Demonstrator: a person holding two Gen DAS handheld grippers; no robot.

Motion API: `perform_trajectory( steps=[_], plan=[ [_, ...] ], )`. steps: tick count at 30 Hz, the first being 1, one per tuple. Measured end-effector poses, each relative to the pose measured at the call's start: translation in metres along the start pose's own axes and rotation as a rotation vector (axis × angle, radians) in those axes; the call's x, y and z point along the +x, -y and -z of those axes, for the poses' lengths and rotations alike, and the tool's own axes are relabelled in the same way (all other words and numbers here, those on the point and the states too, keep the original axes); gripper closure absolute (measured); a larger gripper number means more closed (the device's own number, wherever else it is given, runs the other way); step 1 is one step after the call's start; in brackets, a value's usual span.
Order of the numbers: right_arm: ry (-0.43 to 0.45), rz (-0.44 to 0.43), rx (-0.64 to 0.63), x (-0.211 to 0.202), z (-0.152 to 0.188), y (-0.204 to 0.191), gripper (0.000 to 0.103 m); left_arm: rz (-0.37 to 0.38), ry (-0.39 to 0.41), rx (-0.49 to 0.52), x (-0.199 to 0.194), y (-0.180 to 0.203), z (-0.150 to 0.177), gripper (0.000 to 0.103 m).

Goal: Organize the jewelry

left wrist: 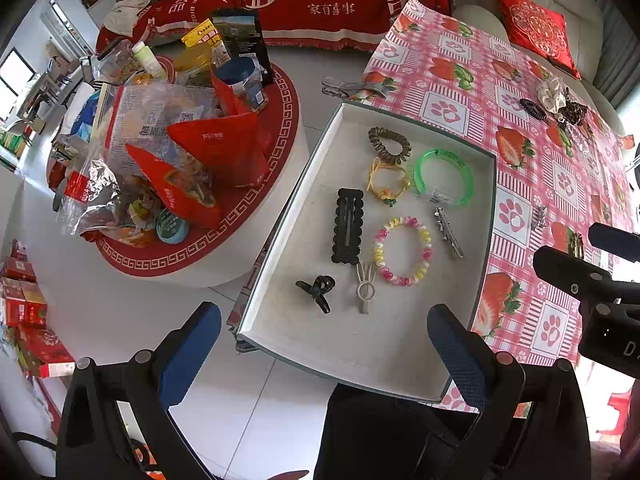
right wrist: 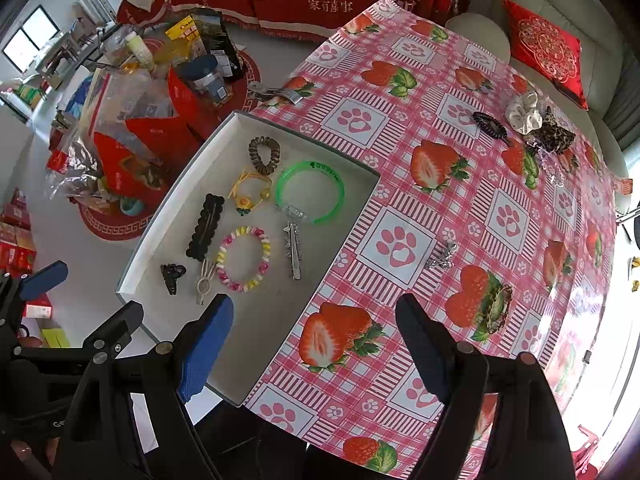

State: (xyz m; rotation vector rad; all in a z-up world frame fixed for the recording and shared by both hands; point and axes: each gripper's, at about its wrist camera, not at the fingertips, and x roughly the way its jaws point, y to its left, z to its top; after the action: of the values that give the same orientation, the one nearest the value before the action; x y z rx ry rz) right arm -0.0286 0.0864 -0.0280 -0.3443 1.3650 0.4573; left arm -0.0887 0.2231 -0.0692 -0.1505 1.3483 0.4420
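Hovering over the counter (right wrist: 400, 152), we keep the right hand-held gripper (right wrist: 316, 344) spread wide and empty, pointing down at the lower centre of its view, beside the tray (right wrist: 168, 216) so either side is reachable. Our left hand-held gripper (left wrist: 324, 348) also stands open with nothing between its pads, at the tray's near edge. Sorted pieces lie apart in the tray at centre left: the green bangle (right wrist: 310, 192), the beaded bracelet (right wrist: 244, 258), the black clip (right wrist: 205, 222). A silver clip (right wrist: 442, 258) waits on the cloth right of centre, probably our next pick; scrunchies (right wrist: 524, 118) sit upper right.
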Motion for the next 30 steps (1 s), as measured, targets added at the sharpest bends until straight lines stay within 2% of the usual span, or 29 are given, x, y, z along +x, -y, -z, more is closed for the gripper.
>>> perform_trajectory(
  steps=[30],
  plan=[
    [0.005,-0.008,-0.002,-0.0011,-0.0005,-0.0017,0.018,-0.01,-0.01,-0.02,0.0004,-0.0047,0.0008,0.0]
  ],
)
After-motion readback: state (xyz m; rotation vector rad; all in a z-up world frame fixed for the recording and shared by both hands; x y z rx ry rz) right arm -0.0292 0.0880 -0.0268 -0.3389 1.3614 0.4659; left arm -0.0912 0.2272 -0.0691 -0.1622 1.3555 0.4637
